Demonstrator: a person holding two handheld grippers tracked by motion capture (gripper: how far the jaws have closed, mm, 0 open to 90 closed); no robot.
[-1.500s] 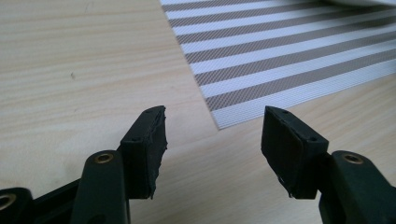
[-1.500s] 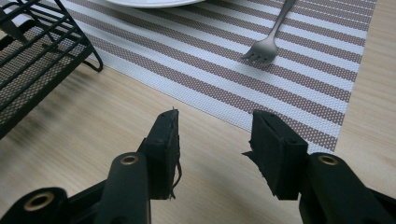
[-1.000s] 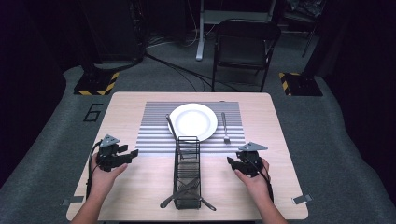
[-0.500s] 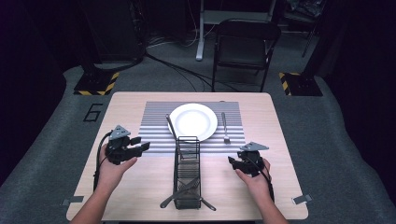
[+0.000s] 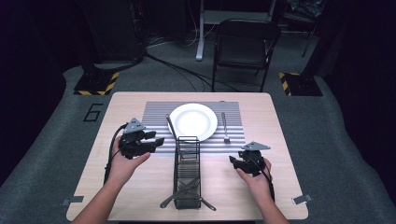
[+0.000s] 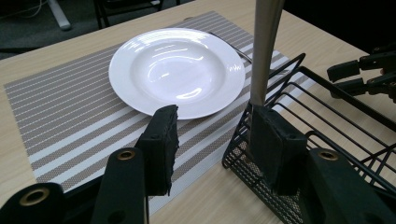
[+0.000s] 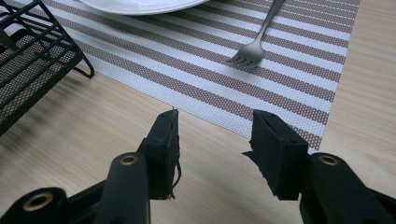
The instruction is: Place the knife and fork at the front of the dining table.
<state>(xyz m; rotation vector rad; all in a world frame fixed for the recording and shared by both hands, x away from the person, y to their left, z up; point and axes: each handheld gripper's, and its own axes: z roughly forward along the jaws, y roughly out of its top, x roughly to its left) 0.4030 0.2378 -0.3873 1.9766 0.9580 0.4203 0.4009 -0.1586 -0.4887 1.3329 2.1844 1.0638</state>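
Observation:
My left gripper (image 5: 156, 141) hovers over the table's left half, its jaws pointing at the far end of a black wire basket (image 5: 187, 168). The jaws have just closed a little and stand open with nothing between them (image 6: 217, 140). A knife (image 6: 264, 46) leans up out of the basket's far corner, just beyond one pad. The white plate (image 5: 193, 121) sits on a striped placemat (image 5: 154, 112), and a fork (image 5: 224, 127) lies to its right. My right gripper (image 5: 233, 161) rests low to the right of the basket, open and empty (image 7: 215, 140), facing the fork (image 7: 254, 49).
Two utensils cross in the basket's near end and stick out past it (image 5: 187, 198). A black folding chair (image 5: 245, 46) stands beyond the table's far edge. Bare wood lies on both sides of the basket.
My left hand has lifted and moved right and away from the person, toward the basket's far end, with its jaws a little narrower. The right hand has stayed put.

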